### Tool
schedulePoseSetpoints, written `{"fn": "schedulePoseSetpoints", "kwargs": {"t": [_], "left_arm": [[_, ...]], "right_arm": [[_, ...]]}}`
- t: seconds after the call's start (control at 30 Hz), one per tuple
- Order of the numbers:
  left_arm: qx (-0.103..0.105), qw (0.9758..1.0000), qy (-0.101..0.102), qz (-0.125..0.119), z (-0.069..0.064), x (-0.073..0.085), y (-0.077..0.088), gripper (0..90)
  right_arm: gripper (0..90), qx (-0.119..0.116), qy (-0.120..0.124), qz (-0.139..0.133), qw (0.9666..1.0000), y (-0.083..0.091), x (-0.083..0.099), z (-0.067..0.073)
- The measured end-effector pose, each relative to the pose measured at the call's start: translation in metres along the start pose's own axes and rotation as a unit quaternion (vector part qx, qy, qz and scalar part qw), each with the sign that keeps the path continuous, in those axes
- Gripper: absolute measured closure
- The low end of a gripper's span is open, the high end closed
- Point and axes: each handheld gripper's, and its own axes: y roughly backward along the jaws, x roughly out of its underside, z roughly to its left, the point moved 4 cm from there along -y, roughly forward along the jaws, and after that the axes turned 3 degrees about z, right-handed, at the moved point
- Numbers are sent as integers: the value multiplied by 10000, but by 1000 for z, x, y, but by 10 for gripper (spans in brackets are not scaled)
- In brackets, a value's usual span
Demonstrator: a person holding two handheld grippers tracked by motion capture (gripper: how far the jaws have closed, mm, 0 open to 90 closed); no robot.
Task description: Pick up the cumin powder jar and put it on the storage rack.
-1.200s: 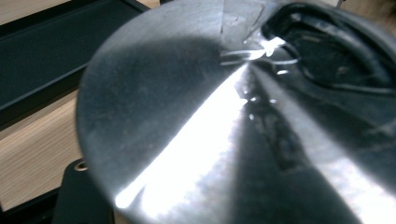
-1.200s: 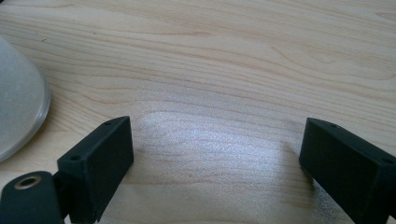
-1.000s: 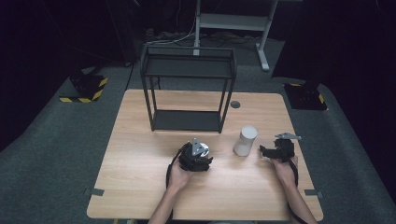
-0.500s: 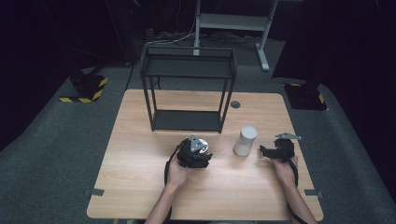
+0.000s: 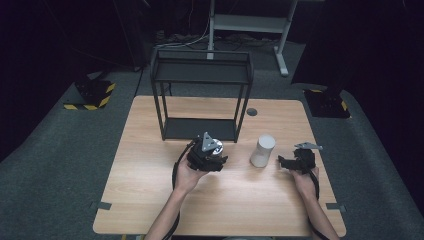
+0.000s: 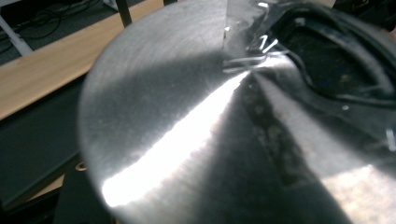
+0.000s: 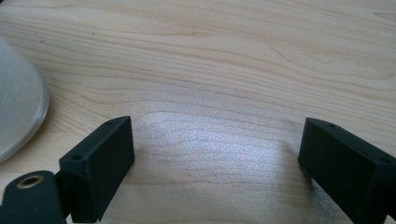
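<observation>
Left gripper (image 5: 207, 155), mid-frame in the high view, clamps a round brushed-metal can (image 6: 187, 116); right gripper (image 5: 296, 161), lower right, rests level, jaws wide and empty

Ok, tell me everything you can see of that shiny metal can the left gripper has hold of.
The round brushed-metal can has a flat silver end face that catches a bright streak of light. A strip of clear tape crosses its upper edge. It sits clamped in the left gripper, lifted off the light wooden table in front of the black metal shelf frame. In the high view the gripper hides its body, so its height cannot be told.
</observation>
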Motion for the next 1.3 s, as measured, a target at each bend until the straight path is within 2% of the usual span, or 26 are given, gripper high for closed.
{"fn": "schedulePoseSetpoints", "kwargs": {"t": [0.03,0.3,0.4,0.43,0.53,0.63,0.8,0.97,1.1,1.17,1.3], "left_arm": [[16,10000,-30,-16,3,-7,6,305],[-59,10000,-64,-29,7,-27,23,306],[-48,9999,69,-120,9,-38,31,305],[-57,9999,-4,-96,11,-42,34,305],[-53,9998,34,-209,12,-55,42,305],[-75,9996,-85,-245,14,-66,51,305],[-46,9991,-119,-395,23,-86,69,306],[-89,9988,-172,-460,26,-100,81,306],[26,9988,-60,-481,34,-115,91,306],[-12,9986,-73,-527,35,-126,98,307],[-99,9984,-110,-539,35,-136,103,307]], "right_arm": [[102,0,0,0,10000,0,0,0],[102,0,-1,0,10000,0,0,0],[102,0,-1,0,10000,0,0,0],[102,0,0,1,10000,0,0,0],[102,0,0,0,10000,0,0,0],[102,1,0,0,10000,0,0,0],[102,0,0,0,10000,0,0,0],[102,0,0,0,10000,0,0,0],[102,0,0,0,10000,0,0,0],[102,0,-2,-1,10000,0,0,0],[103,1,-3,-2,10000,0,0,0]]}}
